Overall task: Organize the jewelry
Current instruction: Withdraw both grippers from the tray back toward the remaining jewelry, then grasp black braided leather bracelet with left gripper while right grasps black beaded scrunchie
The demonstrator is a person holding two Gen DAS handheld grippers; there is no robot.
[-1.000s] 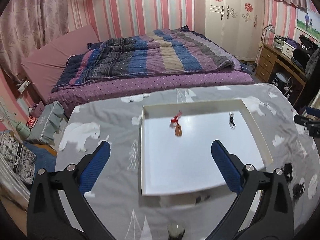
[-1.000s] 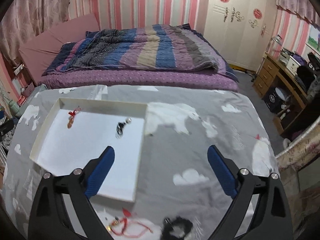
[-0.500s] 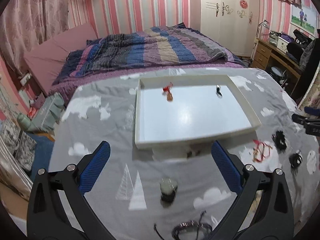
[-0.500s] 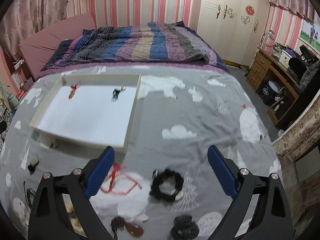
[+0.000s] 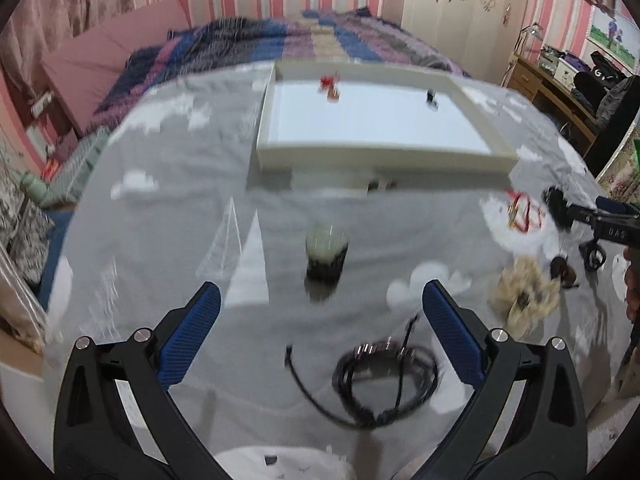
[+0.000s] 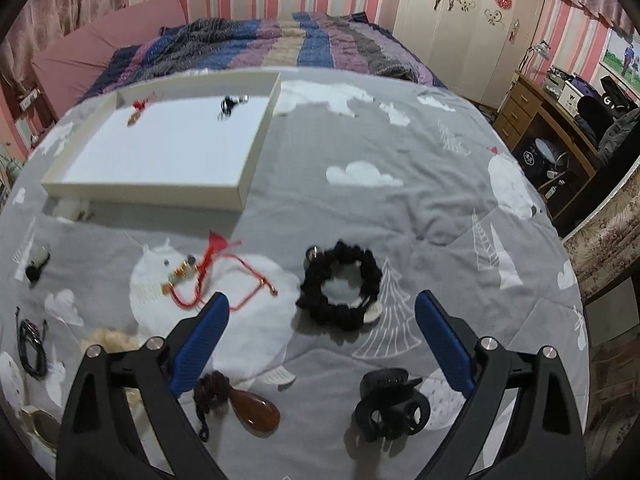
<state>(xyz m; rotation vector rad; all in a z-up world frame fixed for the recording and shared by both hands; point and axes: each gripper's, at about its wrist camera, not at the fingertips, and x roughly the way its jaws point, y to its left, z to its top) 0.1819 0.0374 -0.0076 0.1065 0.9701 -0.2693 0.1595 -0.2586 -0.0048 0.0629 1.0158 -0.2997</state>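
Grey cloth [image 6: 360,208] bears one white tray [image 6: 240,192] (two trinkets inside).

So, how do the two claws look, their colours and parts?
Both look alike. The left claw has black plastic arms, silver bolts and two fingers faced with ribbed blue pads. The right claw has the same build and blue fingers.

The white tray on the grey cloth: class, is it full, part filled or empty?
Part filled. The white tray holds only a red charm and a small black piece near its far wall; the rest of its floor is bare.
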